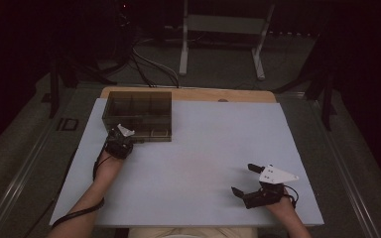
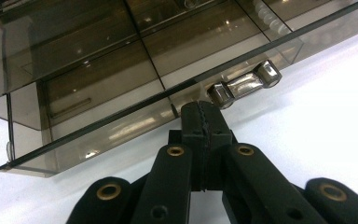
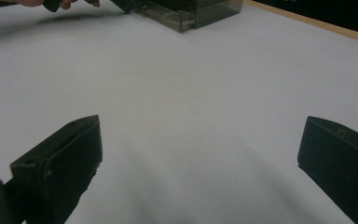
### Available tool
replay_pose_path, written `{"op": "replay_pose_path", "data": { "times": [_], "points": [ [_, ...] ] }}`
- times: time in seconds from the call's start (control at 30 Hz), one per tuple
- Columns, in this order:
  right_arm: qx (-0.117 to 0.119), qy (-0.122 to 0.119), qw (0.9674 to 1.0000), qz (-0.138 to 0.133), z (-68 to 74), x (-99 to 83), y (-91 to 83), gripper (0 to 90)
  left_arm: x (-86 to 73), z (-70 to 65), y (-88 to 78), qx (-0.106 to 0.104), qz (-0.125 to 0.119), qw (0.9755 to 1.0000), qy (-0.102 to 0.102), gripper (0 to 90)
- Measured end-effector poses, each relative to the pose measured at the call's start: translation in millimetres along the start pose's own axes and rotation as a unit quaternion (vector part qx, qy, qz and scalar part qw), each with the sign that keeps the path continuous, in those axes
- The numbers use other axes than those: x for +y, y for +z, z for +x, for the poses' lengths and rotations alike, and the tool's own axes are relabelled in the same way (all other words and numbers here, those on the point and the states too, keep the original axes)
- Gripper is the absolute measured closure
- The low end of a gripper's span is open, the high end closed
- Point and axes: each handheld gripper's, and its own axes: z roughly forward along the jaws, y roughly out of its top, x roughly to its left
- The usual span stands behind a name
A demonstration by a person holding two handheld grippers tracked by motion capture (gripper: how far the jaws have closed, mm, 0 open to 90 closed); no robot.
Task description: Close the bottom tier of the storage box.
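A smoky see-through box (image 1: 138,115) with several compartments stands at the back left of the white table (image 1: 203,144). My left gripper (image 1: 129,140) is at its front left corner. In the left gripper view the jaws are pressed together, and the gripper's tip (image 2: 204,112) reaches the box's front wall (image 2: 121,126) just under the lid edge, beside a clear latch (image 2: 244,84). Nothing shows between the jaws. My right gripper (image 1: 244,178) rests near the front right of the table. Its jaws stand wide apart over bare white surface (image 3: 200,149). The box (image 3: 186,11) lies far off in that view.
A wooden strip (image 1: 218,94) runs along the table's back edge. Beyond it, on the dark floor, are a white metal frame (image 1: 223,29) and loose cables (image 1: 149,64). The person's forearms come in from the bottom; a cable (image 1: 74,215) trails off the left one.
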Motion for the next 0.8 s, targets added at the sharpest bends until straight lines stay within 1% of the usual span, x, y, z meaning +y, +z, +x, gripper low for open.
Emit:
{"op": "replay_pose_path", "data": {
  "times": [0.33, 0.8],
  "points": [
    [0.000, 0.000, 1.0000, 0.000, 0.2, 0.0, -0.1, 0.0, 3.0, 1.4, 2.4, 0.002, 0.003, 1.0000, 0.003, 90.0],
    [0.000, 0.000, 1.0000, 0.002, 0.4, 0.0, 0.1, 0.0, 5.7, 2.8, 5.5, 0.002, 0.001, 1.0000, 0.001, 90.0]
  ]
}}
